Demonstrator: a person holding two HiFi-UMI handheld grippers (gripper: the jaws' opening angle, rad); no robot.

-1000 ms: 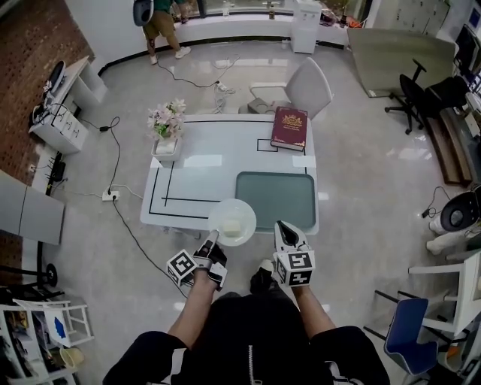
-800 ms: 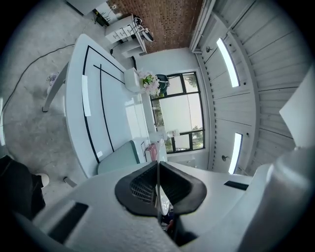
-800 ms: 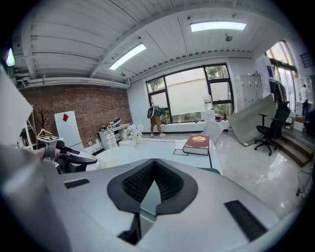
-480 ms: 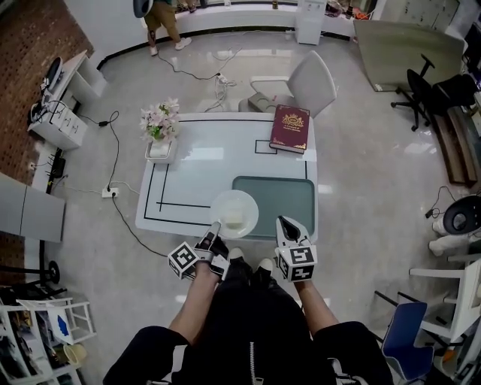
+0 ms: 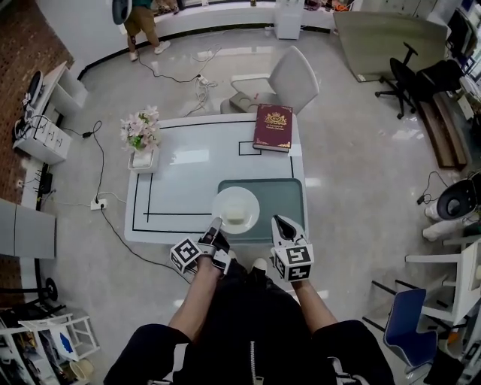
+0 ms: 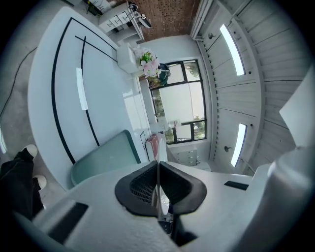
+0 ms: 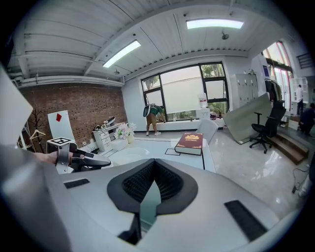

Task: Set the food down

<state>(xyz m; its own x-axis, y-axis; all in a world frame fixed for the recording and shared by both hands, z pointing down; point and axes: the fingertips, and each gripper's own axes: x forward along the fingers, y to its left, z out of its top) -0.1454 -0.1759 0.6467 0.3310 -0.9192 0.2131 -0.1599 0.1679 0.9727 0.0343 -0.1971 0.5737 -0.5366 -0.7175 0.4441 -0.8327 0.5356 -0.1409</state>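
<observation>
Food, pale block, on clr round plate

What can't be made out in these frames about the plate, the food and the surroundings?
- Head view: whether the plate rests on the green mat or hangs above it. Seen from above, no gap can be judged.
- Head view: what the food is. It is a pale block, too small to identify.
- Left gripper view: the food, hidden by the left gripper's shut jaws and the edge-on plate.
- Head view: the person, cut off by the top edge.
</observation>
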